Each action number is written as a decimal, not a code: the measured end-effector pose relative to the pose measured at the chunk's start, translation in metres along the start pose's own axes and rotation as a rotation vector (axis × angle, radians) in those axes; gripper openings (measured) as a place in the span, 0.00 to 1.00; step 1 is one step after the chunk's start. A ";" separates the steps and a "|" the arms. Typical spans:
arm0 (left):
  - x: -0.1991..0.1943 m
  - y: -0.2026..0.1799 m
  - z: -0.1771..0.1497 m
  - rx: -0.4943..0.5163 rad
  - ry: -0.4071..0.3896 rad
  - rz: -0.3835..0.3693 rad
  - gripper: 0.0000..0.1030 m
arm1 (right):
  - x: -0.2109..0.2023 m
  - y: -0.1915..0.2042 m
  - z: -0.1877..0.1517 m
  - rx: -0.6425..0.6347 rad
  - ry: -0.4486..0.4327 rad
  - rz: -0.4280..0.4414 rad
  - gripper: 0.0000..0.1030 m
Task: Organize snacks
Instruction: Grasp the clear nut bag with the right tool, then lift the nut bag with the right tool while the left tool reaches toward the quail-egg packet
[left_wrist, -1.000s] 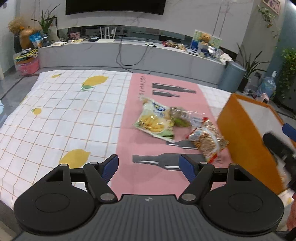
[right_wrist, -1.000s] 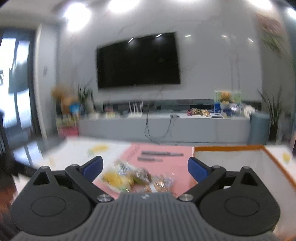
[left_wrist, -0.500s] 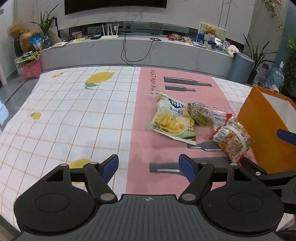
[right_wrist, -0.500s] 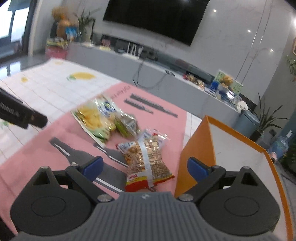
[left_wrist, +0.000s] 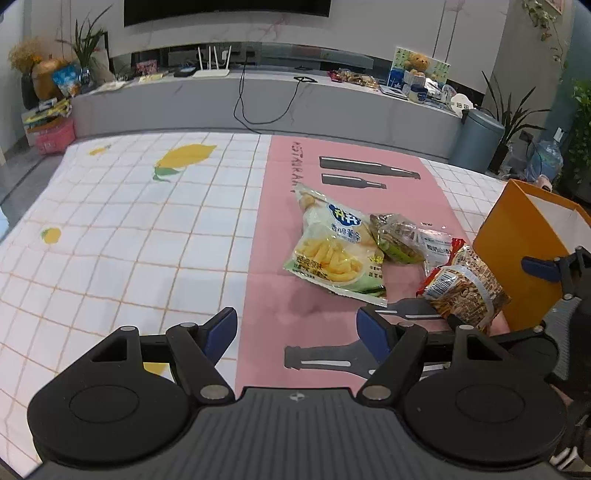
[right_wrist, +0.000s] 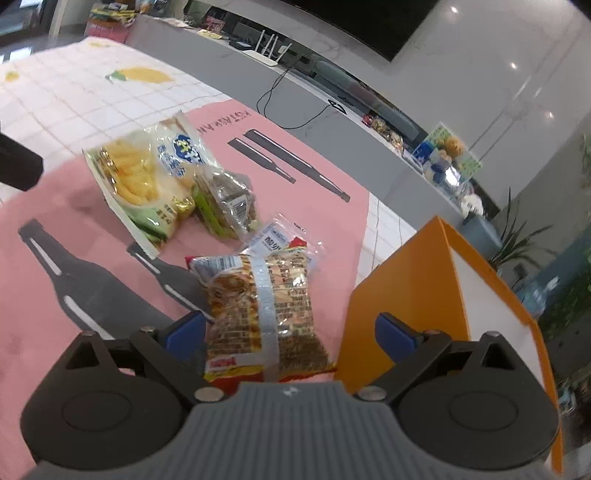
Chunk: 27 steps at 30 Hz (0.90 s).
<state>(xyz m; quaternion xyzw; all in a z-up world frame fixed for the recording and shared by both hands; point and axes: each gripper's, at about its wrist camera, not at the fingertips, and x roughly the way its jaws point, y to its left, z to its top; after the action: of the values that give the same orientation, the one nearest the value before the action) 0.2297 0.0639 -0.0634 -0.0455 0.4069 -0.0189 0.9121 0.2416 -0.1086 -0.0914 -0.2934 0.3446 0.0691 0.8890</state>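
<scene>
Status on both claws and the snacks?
Left claw open, empty. Right claw open, straddling red-and-gold crinkly snack packet, not gripping. Orange paper bag right beside. Nothing in the way.

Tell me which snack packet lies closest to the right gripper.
The red-edged brown snack packet, lying beside the orange box between the open right gripper fingers. The yellow chips bag lies farther off.

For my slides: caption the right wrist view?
Open right tongs over a peanut snack packet beside the orange box.
</scene>
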 end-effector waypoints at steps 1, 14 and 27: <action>0.000 0.000 0.000 -0.004 0.004 -0.005 0.84 | 0.001 0.001 0.000 -0.008 -0.002 0.002 0.94; -0.002 0.004 -0.002 -0.033 0.013 -0.025 0.84 | 0.012 -0.011 -0.003 0.161 0.032 0.130 0.56; -0.006 0.012 -0.002 -0.068 0.005 -0.051 0.82 | -0.036 -0.014 -0.016 0.242 -0.037 0.169 0.45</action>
<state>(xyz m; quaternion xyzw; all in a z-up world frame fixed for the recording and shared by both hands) 0.2243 0.0763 -0.0619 -0.0869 0.4081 -0.0284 0.9083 0.2100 -0.1261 -0.0708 -0.1529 0.3572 0.1070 0.9152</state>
